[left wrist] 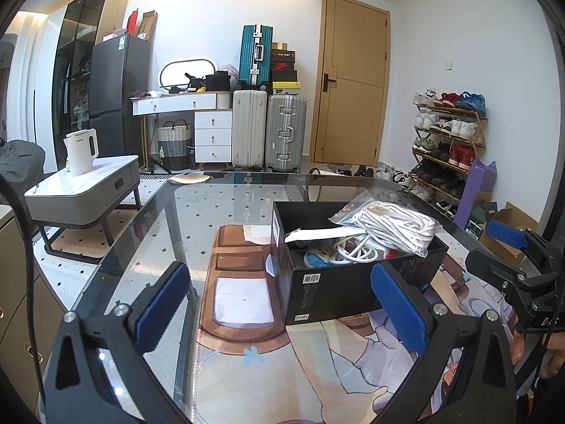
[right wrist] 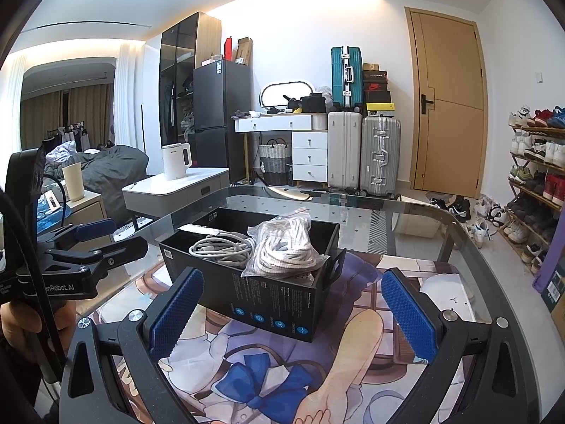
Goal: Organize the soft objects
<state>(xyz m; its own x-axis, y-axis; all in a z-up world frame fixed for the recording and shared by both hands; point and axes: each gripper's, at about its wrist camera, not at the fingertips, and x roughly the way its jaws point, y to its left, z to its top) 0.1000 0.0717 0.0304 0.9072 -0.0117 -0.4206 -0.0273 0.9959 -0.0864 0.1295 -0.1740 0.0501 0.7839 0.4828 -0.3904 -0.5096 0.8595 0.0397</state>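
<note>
Both grippers stand before the black box (left wrist: 356, 275), spread wide and empty: left gripper (left wrist: 282, 311) and right gripper (right wrist: 293, 311). Box rests on the printed mat (right wrist: 356, 346). Inside it: bagged white rope (right wrist: 286, 251) beside a white cable (right wrist: 222, 245).

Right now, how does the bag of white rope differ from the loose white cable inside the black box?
The bag of white rope is sealed in clear plastic; the white cable lies bare. The rope is thick and looks braided; the cable is thin and smooth. The bag rises above the rim of the black box, while the cable sits lower inside. Both are white, coiled and lie in the same box.
</note>
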